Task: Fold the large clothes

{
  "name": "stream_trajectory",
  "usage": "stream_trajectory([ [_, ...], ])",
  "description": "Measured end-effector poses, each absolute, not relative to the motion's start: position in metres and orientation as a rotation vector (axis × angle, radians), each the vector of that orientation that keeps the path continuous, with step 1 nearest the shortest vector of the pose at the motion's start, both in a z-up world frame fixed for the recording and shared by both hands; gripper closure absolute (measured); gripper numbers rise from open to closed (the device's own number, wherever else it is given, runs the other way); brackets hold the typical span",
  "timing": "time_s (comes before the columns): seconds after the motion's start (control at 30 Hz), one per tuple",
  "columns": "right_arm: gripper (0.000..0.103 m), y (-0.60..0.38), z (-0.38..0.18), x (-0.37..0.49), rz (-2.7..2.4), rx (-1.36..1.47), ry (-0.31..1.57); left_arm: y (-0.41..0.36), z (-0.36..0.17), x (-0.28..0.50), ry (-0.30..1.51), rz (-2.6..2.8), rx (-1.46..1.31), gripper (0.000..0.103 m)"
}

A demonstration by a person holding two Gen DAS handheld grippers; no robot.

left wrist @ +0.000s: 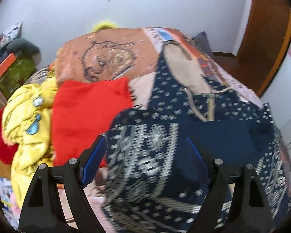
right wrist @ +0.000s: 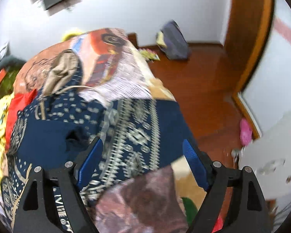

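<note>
Two grippers hung over the bed, both spread wide with nothing pinched. Left gripper: blue pads apart, navy patterned garment lying below the gap, not gripped. Right gripper: jaws likewise open over the same navy patterned garment, near its edge at 3 o'clock.

Garment lay spread across the printed bedspread, roughly centre in the left wrist view. Khaki lining and drawstring showed at 12 to 1 o'clock of it. Whether a fold had been laid could not be told; layers looked doubled, but blur hid the edges.

Risks, judged from this layout:

- Red cloth touched the navy garment's edge at 9 to 10 o'clock. A low grab by the left gripper could catch both fabrics and drag the red piece into the fold.
- Yellow garment piled further out at 9 o'clock, crowding that side; little room to lay a sleeve flat.
- At 3 o'clock the garment reached the bed's edge, wooden floor beyond. A pull that way could slide the garment off.
- Loose drawstring might snag a finger or get trapped in a crease.
- Mottled brown cloth lay at 6 o'clock under the right gripper; it could be pinched by mistake.
- Both views were blurred, so exact hem position stayed uncertain.
</note>
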State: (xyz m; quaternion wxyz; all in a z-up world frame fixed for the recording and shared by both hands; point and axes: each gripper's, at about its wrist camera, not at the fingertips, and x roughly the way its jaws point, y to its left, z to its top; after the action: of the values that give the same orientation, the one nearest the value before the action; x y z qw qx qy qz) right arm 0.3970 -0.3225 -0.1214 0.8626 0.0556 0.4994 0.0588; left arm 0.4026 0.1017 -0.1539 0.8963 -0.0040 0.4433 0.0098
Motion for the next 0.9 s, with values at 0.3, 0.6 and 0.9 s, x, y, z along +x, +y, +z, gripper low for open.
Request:
stream_trajectory([
  [0.3, 0.021, -0.373, -0.202, 0.415, 0.102, 0.486, 1.203, 0.049, -0.186, 0.425, 0.991, -0.058, 0.033, 0.02],
  [0.6, 0.029, -0.384, -0.229, 0.439, 0.101, 0.675, 1.17, 0.042, -0.207, 0.431, 1.031, -0.052, 0.052, 0.02],
  [0.9, 0.095, -0.379, -0.206, 0.446, 0.044, 0.583, 1.088, 0.05, -0.205, 0.428, 1.033, -0.021, 0.037, 0.02],
])
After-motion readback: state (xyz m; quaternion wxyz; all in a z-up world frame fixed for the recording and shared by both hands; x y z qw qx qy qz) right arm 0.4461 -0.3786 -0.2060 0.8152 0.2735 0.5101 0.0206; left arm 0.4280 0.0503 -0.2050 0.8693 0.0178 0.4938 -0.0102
